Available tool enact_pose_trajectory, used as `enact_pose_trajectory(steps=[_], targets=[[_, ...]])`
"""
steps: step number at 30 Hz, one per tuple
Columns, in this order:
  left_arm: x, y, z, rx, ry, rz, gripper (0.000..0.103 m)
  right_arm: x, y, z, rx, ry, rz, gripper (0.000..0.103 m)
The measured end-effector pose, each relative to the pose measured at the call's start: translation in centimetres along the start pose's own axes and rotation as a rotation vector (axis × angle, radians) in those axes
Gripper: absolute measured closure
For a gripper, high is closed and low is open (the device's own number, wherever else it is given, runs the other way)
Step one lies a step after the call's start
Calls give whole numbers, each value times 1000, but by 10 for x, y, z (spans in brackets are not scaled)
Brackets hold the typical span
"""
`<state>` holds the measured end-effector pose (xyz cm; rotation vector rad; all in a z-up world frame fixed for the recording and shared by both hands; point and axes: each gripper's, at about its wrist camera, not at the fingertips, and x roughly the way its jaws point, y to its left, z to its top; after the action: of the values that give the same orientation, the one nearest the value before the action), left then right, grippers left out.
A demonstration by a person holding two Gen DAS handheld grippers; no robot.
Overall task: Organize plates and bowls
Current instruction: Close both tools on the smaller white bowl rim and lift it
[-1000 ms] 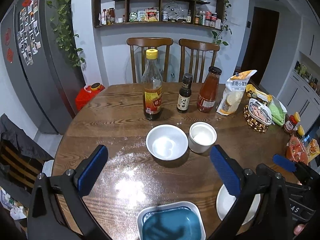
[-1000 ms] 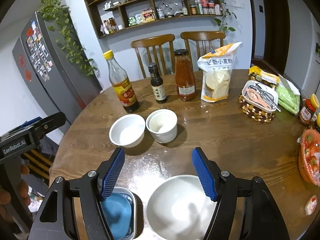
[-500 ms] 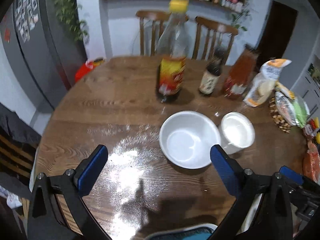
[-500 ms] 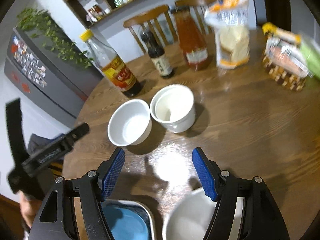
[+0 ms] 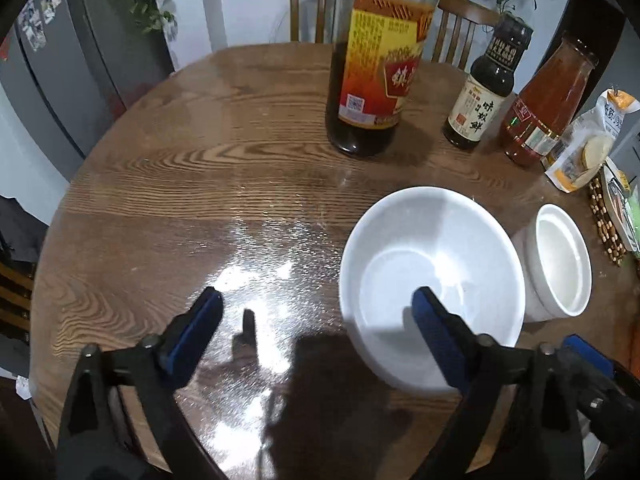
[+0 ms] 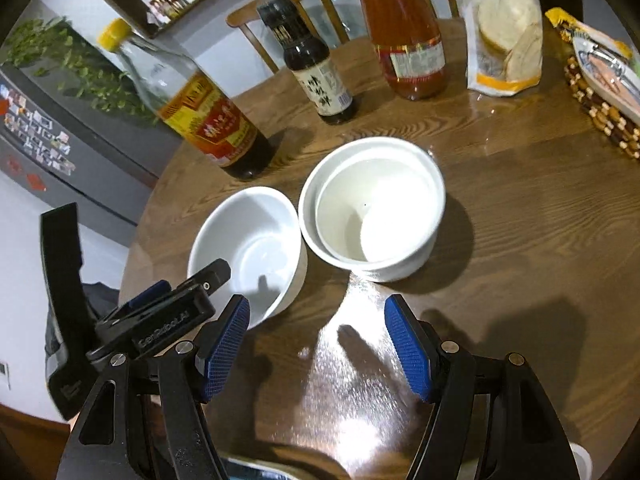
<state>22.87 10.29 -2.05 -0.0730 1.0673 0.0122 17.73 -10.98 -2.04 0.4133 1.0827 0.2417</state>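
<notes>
A wide white bowl (image 5: 432, 276) sits on the round wooden table (image 5: 200, 160), with a taller white cup-like bowl (image 5: 560, 264) touching its right side. My left gripper (image 5: 316, 316) is open; its right finger hangs over the wide bowl's near rim and its left finger is over bare table. In the right wrist view the wide bowl (image 6: 248, 240) is on the left and the tall bowl (image 6: 376, 204) in the middle. My right gripper (image 6: 316, 336) is open just in front of both bowls. The left gripper's body (image 6: 168, 320) shows beside it.
A large vinegar bottle (image 5: 376, 60), a small dark sauce bottle (image 5: 484, 92) and a red sauce bottle (image 5: 544, 108) stand behind the bowls. A snack bag (image 6: 504, 28) and a beaded basket (image 6: 600, 92) are at the right. A blue tray's edge (image 6: 256, 470) shows at the near rim.
Both grippers have moved forward and down toward the two white bowls. The blue tray and white plate near the front have slipped out of the left view. Both stay open.
</notes>
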Motion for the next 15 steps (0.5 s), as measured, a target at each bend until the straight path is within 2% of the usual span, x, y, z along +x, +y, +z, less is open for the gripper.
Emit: enact_pose_trajectory(steps=[2, 4, 7, 10, 14, 15], targets=[[3, 0, 1, 12, 6, 0, 26, 8, 1, 2, -1, 13, -2, 32], [7, 1, 3, 22, 20, -4, 47, 15, 4, 4, -7, 25, -1, 32], [15, 8, 4, 13, 58, -40, 70, 26, 8, 7, -11, 50, -2, 32], [16, 9, 1, 18, 69, -65, 79, 36, 11, 8, -17, 73, -15, 32], [12, 8, -3, 42, 80, -94, 82, 41, 15, 7, -31, 83, -19, 33], [10, 7, -4, 50, 82, -96, 82, 41, 16, 8, -36, 84, -24, 38]])
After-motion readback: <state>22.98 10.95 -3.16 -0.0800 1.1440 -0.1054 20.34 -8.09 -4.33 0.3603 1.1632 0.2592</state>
